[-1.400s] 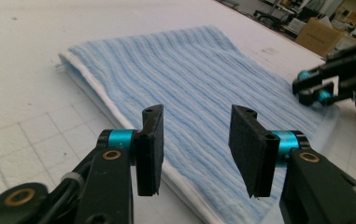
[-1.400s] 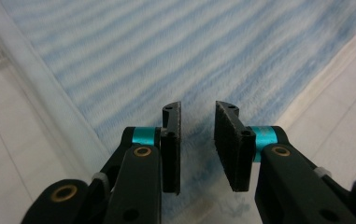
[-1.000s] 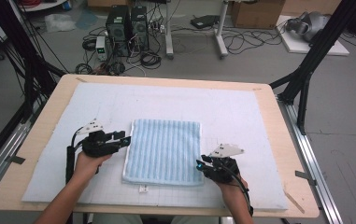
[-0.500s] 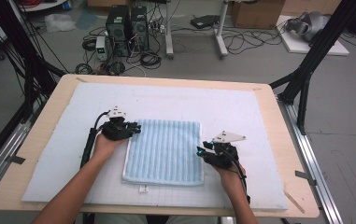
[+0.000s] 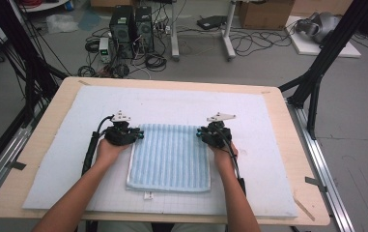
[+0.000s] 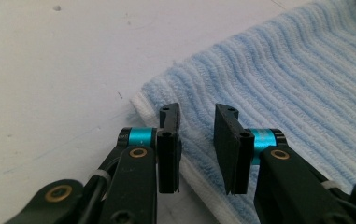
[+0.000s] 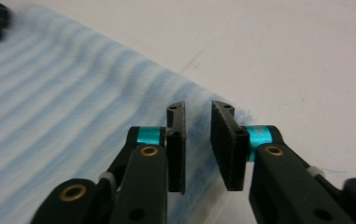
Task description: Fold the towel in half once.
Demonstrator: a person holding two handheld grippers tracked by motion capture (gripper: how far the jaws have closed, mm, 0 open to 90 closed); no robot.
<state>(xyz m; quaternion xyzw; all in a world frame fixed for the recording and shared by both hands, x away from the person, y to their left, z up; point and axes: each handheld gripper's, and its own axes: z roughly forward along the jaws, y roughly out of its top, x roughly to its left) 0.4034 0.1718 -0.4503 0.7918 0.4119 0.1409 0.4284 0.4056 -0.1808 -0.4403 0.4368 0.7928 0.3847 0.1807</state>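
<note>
A light blue ribbed towel, folded to a rectangle with a white hem along its edges, lies flat on the white foam mat that covers the wooden table. It sits in the middle of the mat, a little toward the person's side.

The left tongs are at the towel's 10 o'clock corner, the right tongs at its 2 o'clock corner, each pointing inward along the far edge. The left hand and right hand reach in from 6 o'clock.

In the left gripper view the left tongs have been closing; a narrow gap remains between the jaws, which straddle the towel corner at its white hem without pinching it. In the right gripper view the right tongs have just been closing as well; they too show a narrow gap, hanging over the blurred edge of the towel, with no cloth caught between them.
</note>
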